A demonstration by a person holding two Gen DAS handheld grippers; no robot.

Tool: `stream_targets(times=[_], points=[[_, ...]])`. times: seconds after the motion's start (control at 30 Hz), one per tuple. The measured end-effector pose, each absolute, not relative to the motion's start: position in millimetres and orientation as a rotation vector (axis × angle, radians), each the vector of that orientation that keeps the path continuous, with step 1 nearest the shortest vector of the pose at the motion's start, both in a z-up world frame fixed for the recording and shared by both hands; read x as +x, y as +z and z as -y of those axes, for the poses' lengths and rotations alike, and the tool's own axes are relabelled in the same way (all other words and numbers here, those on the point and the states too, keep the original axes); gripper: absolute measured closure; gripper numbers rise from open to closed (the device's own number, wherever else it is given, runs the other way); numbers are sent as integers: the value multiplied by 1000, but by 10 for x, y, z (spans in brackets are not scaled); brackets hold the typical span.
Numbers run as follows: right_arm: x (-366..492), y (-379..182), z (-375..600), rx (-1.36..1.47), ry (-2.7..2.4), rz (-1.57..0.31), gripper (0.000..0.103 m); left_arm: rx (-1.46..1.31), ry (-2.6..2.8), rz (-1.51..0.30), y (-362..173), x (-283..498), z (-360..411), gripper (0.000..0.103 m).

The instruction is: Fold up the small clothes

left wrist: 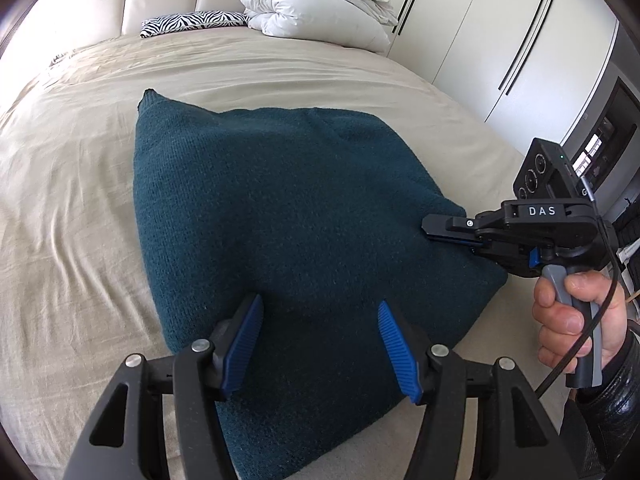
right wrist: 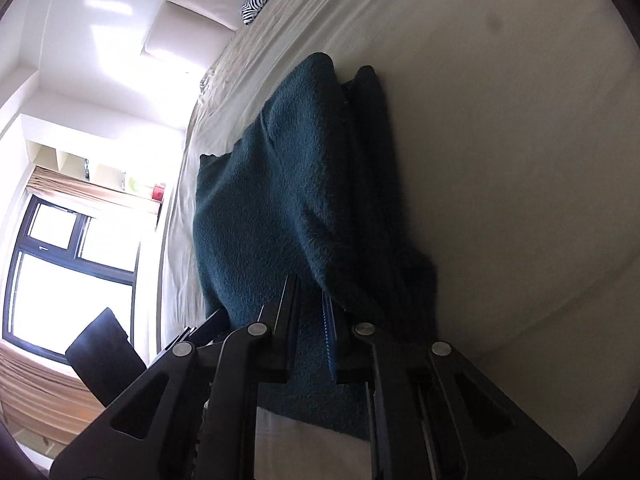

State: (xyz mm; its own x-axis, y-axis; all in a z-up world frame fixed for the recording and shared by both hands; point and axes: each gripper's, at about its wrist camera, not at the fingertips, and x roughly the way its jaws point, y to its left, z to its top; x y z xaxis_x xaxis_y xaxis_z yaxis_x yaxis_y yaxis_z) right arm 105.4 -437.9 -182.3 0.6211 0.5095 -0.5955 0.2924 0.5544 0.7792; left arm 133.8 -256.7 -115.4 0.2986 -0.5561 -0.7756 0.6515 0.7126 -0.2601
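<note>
Teal knit sweater (left wrist: 288, 216) spread on beige bed sheet (left wrist: 72, 184), already doubled into layers, likely for another fold. Right gripper (left wrist: 430, 229) turned sideways at the right edge, fingers nearly together, apparently pinching a layer. Left gripper (left wrist: 320, 344) poised over the near edge, blue pads (left wrist: 244, 344) wide apart, holding nothing.
</note>
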Motion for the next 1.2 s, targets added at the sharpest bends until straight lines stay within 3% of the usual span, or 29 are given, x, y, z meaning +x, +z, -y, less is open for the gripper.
stream_targets(times=[0.1, 0.47, 0.6, 0.63, 0.93, 1.07, 1.2], points=[[963, -1966, 4617, 1121, 178, -890, 103, 117, -804, -982, -1164, 1343, 2603, 41], [1597, -1335, 4437, 896, 193, -912, 98, 127, -805, -995, -1180, 1398, 2680, 39], [1941, -1623, 4601, 939, 143, -1008, 99, 132, -810, -999, -1184, 1427, 2702, 39], [1982, -1718, 4683, 957, 132, -1003, 103, 129, -813, -1000, -1185, 1440, 2700, 39], [1847, -1815, 5219, 999, 24, -861, 103, 29, -840, -999, -1124, 1512, 2542, 39], [1533, -1441, 5226, 906, -12, -794, 91, -18, -799, -927, -910, 1516, 2284, 39], [1191, -1226, 5173, 804, -75, -796, 46, -97, -732, -933, -890, 1712, 2022, 36]])
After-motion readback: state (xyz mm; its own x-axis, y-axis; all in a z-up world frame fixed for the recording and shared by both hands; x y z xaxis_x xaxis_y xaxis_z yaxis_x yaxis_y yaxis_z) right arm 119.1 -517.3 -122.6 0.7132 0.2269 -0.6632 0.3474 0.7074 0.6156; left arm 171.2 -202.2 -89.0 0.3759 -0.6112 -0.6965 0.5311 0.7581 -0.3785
